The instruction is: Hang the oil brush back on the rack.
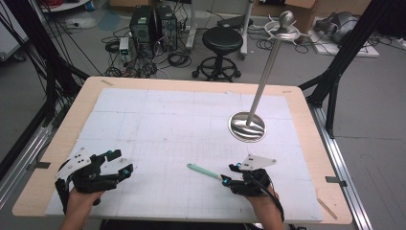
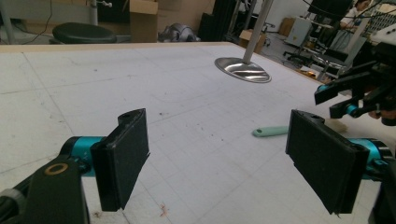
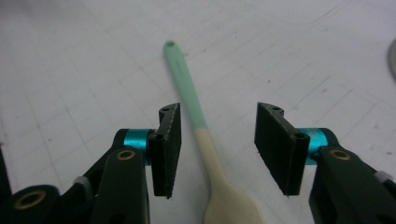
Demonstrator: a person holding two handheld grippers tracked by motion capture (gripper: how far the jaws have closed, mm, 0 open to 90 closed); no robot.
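Mint-green handle and pale wooden bowl: the spoon (image 3: 201,135) lies flat on my white gridded mat (image 1: 167,120), its neck between the spread jaws of my right gripper (image 3: 217,147), neither pad touching it. My left gripper (image 1: 117,163) rests well apart at the mat's near left, jaws wide with nothing between them. A steel stand (image 1: 247,127) rises beyond the spoon, clear of both grippers

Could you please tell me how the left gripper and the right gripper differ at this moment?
The left gripper has bare mat between its jaws; the right gripper straddles the spoon. The left's jaws stand wider apart than the right's. Both are open, low over the table, gripping nothing.
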